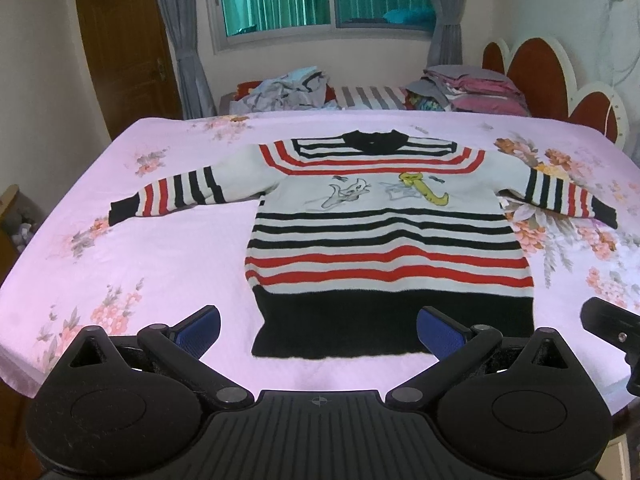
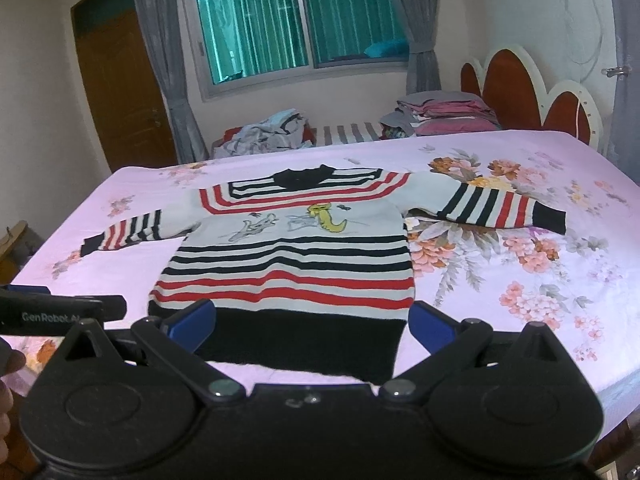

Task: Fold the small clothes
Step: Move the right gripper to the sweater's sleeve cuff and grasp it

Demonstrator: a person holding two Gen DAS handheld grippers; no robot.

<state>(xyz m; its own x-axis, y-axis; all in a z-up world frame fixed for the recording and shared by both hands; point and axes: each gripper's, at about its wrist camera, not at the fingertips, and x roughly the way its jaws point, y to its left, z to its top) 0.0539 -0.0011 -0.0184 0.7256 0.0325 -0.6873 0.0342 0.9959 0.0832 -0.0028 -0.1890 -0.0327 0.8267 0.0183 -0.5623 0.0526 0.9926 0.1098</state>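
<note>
- The bed (image 1: 168, 248), under a pink floral sheet, carries everything; heaps of other clothes (image 1: 288, 88) sit at its far side.
- The striped sweater (image 1: 384, 240) lies flat and face up, both sleeves spread, hem nearest: by my reading, 0 folds made, all folding left.
- The left tongs (image 1: 318, 330) hover by the hem, wide apart, empty.
- The right tongs (image 2: 310, 324) likewise gape, holding nothing.

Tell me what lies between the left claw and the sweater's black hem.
Only bare pink floral bedsheet. In the left wrist view, the open left claw hovers just short of the striped sweater, whose black hem lies flat; nothing else sits in that stretch.
</note>
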